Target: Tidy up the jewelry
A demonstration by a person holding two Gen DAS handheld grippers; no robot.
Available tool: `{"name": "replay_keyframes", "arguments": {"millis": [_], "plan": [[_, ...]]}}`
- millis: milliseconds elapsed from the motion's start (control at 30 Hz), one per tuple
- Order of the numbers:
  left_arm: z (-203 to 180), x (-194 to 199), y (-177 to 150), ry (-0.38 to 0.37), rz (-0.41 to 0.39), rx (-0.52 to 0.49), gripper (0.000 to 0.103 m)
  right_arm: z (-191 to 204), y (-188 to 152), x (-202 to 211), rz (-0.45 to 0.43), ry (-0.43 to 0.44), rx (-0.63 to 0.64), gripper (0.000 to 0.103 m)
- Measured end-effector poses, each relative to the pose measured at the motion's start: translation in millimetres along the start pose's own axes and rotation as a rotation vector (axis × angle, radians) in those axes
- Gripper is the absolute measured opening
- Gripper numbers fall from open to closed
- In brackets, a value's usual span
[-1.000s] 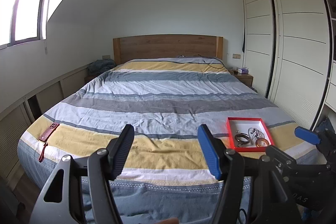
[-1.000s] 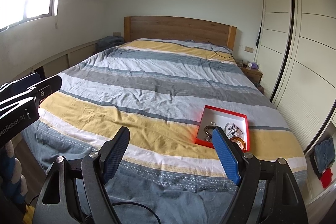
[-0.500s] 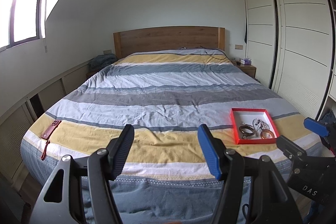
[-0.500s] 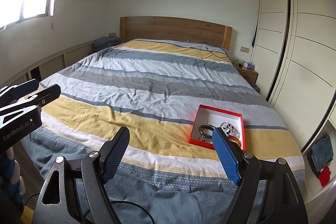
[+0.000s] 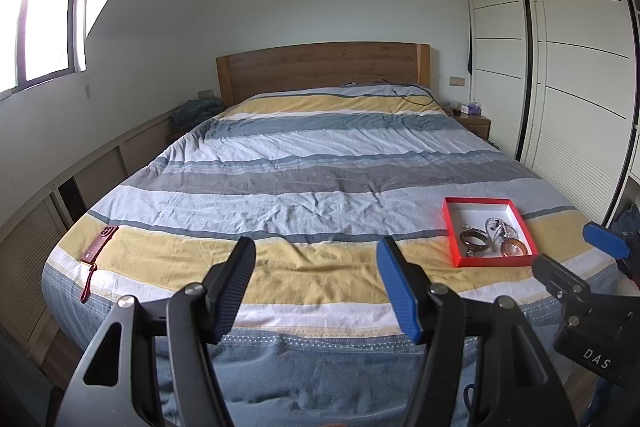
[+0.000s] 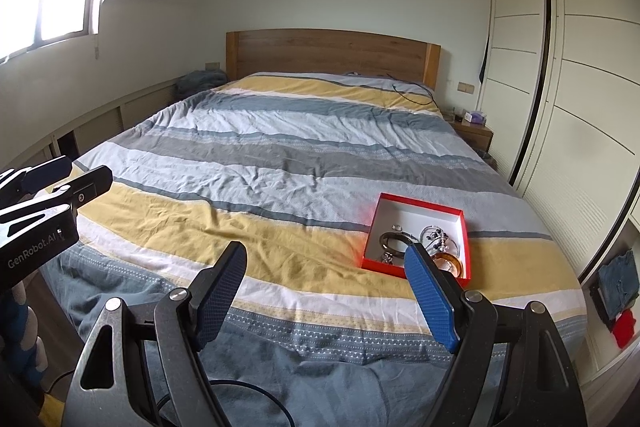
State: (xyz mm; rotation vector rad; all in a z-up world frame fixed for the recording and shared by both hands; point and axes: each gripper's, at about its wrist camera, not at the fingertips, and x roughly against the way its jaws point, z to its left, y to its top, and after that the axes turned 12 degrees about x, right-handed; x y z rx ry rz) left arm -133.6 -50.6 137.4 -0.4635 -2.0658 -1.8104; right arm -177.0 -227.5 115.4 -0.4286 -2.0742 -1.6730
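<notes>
I hold both grippers spread, empty, above the bed's (image 5: 320, 163) foot; the tray (image 6: 416, 269) of jewelry (image 6: 430, 241) lies just beyond my right gripper (image 6: 326, 281), well right of the left gripper (image 5: 316, 277).

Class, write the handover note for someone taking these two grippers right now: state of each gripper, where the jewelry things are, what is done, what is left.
Left gripper: open, holding nothing, above the foot of the bed.
Right gripper: open, holding nothing, nearer the red tray.
The tray lies on the yellow stripe at the bed's right side. In it: a dark bangle, an amber bangle, a beaded piece and small items too small to name.
A red phone case lies at the bed's left edge.
Done: nothing gripped yet.
Left: reach the tray and sort the pieces.
</notes>
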Motion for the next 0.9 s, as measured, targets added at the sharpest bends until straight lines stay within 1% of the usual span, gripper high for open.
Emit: {"name": "replay_keyframes", "arguments": {"millis": [900], "plan": [[0.4,-3.0,-7.0,-0.007,0.012,0.010,0.061,1.6,-2.6,-4.4,0.015,-0.010,-0.003,0.081]]}}
